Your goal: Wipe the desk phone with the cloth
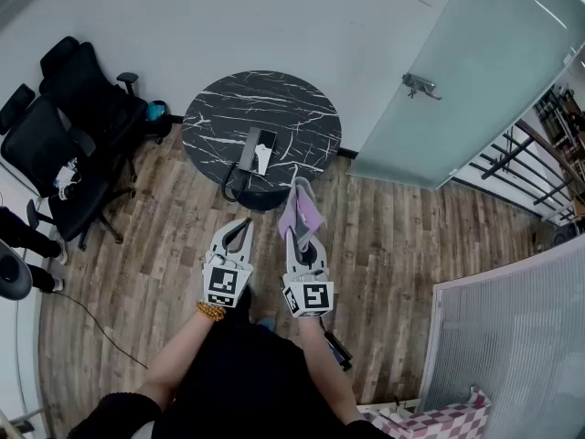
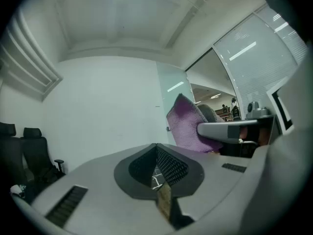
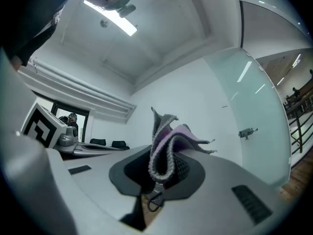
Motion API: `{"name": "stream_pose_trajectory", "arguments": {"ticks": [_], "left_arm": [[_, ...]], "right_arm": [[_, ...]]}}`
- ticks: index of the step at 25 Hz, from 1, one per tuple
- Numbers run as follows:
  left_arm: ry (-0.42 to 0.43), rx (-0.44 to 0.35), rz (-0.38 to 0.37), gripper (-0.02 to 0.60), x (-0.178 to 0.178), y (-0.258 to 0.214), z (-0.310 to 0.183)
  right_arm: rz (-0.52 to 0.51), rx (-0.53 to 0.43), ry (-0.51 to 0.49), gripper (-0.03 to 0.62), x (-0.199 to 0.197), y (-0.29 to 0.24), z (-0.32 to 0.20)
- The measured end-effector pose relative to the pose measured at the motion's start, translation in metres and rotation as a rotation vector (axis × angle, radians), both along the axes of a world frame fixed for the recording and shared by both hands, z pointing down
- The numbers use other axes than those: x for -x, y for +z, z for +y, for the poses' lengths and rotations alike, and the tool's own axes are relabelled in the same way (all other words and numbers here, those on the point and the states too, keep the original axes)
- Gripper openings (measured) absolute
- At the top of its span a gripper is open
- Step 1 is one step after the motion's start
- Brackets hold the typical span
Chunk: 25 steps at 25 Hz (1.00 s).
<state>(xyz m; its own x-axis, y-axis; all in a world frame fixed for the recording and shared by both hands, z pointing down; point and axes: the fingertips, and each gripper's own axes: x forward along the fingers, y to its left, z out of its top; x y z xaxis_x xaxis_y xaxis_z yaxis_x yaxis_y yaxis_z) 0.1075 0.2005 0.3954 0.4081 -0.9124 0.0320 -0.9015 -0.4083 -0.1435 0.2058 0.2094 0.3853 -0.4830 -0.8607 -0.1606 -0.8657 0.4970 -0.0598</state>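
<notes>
Desk phone [image 1: 259, 151] on table [image 1: 218, 122], cloth [image 1: 303, 210] in right tool [image 1: 297, 233] — left tool [image 1: 244, 226] closed

desk phone [image 1: 259, 150]: too small for us to read its keys
cloth [image 1: 303, 210]: we lose its lower end inside the right tool [image 1: 297, 238]
checkered fabric [image 1: 443, 424]: cut by the bottom edge

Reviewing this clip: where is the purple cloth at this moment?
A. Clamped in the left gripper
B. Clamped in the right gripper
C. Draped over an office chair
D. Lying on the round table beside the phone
B: the cloth sticks up from between the jaws of the right gripper, while the left gripper has its jaws together on nothing and the phone lies alone on the table.
</notes>
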Motion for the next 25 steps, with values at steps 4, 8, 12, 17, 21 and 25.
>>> {"name": "stream_pose_trajectory", "arguments": {"ticks": [4, 8, 12, 17, 21, 25], "left_arm": [[-0.004, 0.003, 0.002, 0.012, 0.002, 0.001, -0.006], [-0.006, 0.012, 0.014, 0.012, 0.003, 0.003, -0.021], [-0.011, 0.015, 0.028, 0.012, 0.006, 0.005, -0.044], [-0.020, 0.025, 0.038, 0.012, 0.014, 0.005, -0.076], [-0.012, 0.046, 0.038, 0.012, 0.020, 0.009, -0.106], [0.000, 0.066, 0.052, 0.012, 0.026, 0.012, -0.138]], "right_arm": [[-0.029, 0.009, -0.049, 0.054, 0.005, 0.003, -0.004], [-0.028, 0.015, -0.069, 0.055, 0.009, 0.005, -0.019], [-0.021, 0.048, -0.046, 0.055, 0.005, 0.009, -0.045], [-0.005, 0.081, -0.032, 0.055, 0.005, 0.010, -0.082], [0.017, 0.103, -0.026, 0.055, 0.009, 0.009, -0.113], [0.038, 0.120, -0.015, 0.055, 0.013, 0.007, -0.144]]}}
